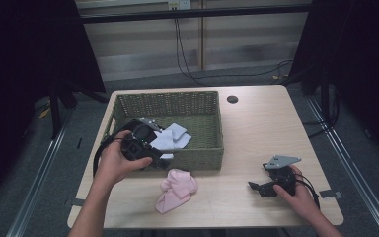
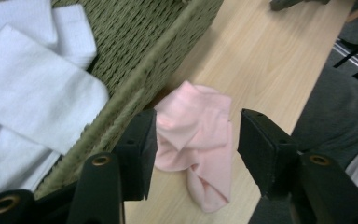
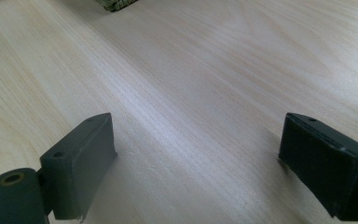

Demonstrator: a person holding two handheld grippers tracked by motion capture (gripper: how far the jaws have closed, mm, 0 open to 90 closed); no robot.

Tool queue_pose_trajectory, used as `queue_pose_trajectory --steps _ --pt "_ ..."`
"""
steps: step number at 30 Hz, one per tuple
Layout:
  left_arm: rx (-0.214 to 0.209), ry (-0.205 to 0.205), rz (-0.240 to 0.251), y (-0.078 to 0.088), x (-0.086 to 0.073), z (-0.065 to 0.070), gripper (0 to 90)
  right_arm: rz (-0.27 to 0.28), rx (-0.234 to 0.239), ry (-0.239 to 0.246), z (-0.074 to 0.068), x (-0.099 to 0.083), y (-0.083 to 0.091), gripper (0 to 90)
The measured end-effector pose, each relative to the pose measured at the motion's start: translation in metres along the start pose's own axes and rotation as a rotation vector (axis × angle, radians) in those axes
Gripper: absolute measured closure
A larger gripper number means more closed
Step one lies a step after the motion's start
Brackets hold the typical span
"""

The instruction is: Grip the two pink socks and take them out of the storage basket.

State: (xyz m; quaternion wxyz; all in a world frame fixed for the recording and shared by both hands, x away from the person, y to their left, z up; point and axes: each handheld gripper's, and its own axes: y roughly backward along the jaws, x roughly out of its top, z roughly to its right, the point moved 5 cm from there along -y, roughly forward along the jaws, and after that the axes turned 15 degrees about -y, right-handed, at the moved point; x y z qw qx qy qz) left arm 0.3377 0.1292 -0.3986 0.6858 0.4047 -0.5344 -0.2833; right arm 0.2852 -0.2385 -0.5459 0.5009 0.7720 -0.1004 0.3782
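A pink sock (image 1: pixel 176 189) (image 2: pixel 196 144) lies crumpled on the wooden table just in front of a green woven basket (image 1: pixel 177 102) (image 2: pixel 140 42). White folded socks (image 1: pixel 172 137) (image 2: pixel 28 93) rest inside the basket near its front wall. My left gripper (image 1: pixel 162 161) (image 2: pixel 196 135) hovers over the basket's front wall, open, its jaws framing the pink sock lower down without touching it. My right gripper (image 1: pixel 254 187) (image 3: pixel 196 140) sits at the table's front right, open, with bare wood between its jaws.
The table (image 1: pixel 261 128) has a round black cable hole (image 1: pixel 232 99) near its far edge. Black cables (image 1: pixel 187 64) trail over the floor behind it. Dark stands flank the table on both sides. A corner of the basket (image 3: pixel 116 4) shows in the right gripper view.
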Motion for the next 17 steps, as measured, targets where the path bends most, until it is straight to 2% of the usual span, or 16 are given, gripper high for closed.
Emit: queue_pose_trajectory --steps 5,10,11,14,17 --pt "0.016 -0.005 -0.012 -0.008 -0.010 0.002 45.3 0.000 0.000 0.000 0.000 0.000 0.000 9.8" --pt "0.036 0.002 0.011 -0.022 -0.021 0.004 42.6 0.000 0.000 0.000 0.000 0.000 0.000 9.8" --pt "0.042 -0.003 0.011 -0.030 -0.025 0.005 41.8 0.000 0.000 0.000 0.000 0.000 0.000 9.8" --pt "0.041 -0.012 0.008 -0.038 -0.028 0.009 40.0 0.000 0.000 0.000 0.000 0.000 0.000 9.8" --pt "0.036 -0.042 0.001 -0.048 -0.030 0.015 38.8 0.000 0.000 0.000 0.000 0.000 0.000 9.8"
